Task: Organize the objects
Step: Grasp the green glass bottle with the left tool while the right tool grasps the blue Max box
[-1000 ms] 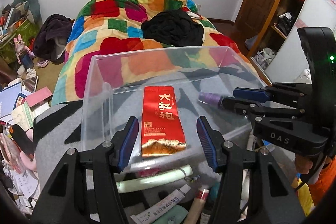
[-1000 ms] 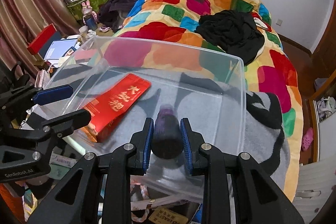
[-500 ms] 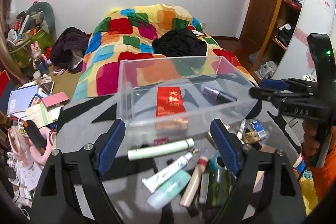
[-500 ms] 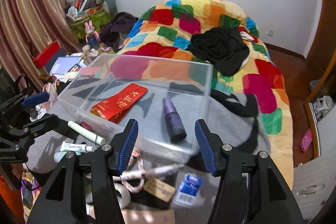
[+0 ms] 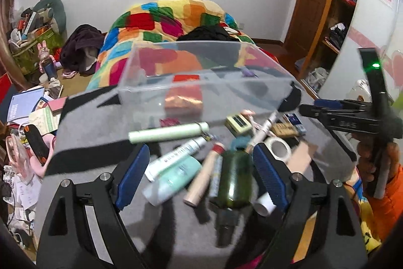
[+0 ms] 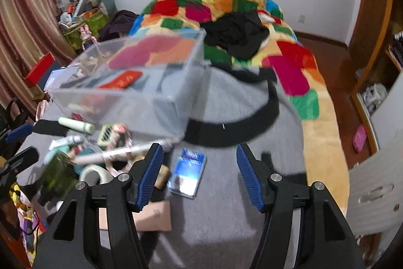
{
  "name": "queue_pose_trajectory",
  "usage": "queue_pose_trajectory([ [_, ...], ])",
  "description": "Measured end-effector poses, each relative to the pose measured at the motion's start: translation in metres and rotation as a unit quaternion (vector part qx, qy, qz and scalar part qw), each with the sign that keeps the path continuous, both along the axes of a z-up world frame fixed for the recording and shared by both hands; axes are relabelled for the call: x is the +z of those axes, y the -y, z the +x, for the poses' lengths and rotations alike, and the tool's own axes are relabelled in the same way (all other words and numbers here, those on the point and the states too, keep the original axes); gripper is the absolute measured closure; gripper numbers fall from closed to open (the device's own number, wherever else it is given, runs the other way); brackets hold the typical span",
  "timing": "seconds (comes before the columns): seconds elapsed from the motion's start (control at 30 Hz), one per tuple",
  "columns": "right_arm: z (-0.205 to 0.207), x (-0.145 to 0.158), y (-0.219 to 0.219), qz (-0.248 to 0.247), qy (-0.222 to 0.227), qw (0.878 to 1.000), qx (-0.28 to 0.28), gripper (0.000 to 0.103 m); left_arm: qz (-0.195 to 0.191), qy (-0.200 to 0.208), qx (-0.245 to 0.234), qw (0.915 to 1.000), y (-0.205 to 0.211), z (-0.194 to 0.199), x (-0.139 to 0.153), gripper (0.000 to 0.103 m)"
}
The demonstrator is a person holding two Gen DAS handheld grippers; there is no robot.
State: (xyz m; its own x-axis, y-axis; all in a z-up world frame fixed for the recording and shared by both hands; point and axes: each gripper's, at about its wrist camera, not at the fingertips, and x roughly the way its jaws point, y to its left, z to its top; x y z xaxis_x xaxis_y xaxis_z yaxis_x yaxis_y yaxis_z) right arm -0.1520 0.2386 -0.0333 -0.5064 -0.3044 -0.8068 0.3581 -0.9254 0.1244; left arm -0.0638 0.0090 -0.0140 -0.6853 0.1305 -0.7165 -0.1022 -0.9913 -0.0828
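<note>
From the left wrist camera, the left gripper has its blue-padded jaws spread wide, having just been opening, with nothing clamped between them. It hangs over a heap of toiletries on the grey-and-black blanket: a dark green glass bottle, a pale mint squeeze tube, a white printed tube, a beige stick with a red band and a long pale-green cylinder. A roll of white tape lies just to the right of the bottle. Beyond the heap stands the clear plastic storage box — inside it a red foil tea packet lies flat and a small purple bottle sits toward the far right side. At the right edge the right gripper shows side-on, held by a hand in an orange sleeve.

From the right wrist camera, the right gripper also has its jaws apart and just been opening — nothing is between the pads. A blue-and-white flat packet lies on the blanket below the gap, nearer the left pad. The clear box stands up and to the left, blurred, with the red packet visible in it. The patchwork-coloured quilt covers the bed behind, a black garment on top.
</note>
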Motion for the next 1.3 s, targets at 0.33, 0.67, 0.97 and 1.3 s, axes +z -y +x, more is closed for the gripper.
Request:
queue_pose_trajectory([
  [0.33,0.004,-0.021,0.001,0.014,0.016,1.0,0.005,0.046,-0.016,0.017,-0.043,0.9988,-0.033,0.005,-0.022,0.042],
  [0.67,0.017,-0.018,0.004,0.04,-0.011,0.999,0.029,0.075,-0.003,0.015,-0.034,0.9993,-0.03,0.008,-0.03,0.061],
  [0.97,0.014,-0.016,-0.009,0.03,0.002,0.999,0.026,0.074,0.011,-0.017,-0.013,0.9997,-0.013,0.012,-0.004,0.062],
  [1.3,0.011,-0.026,0.01,0.06,-0.012,0.997,0.044,0.063,0.025,-0.06,0.018,0.9977,0.008,0.001,0.027,0.062],
])
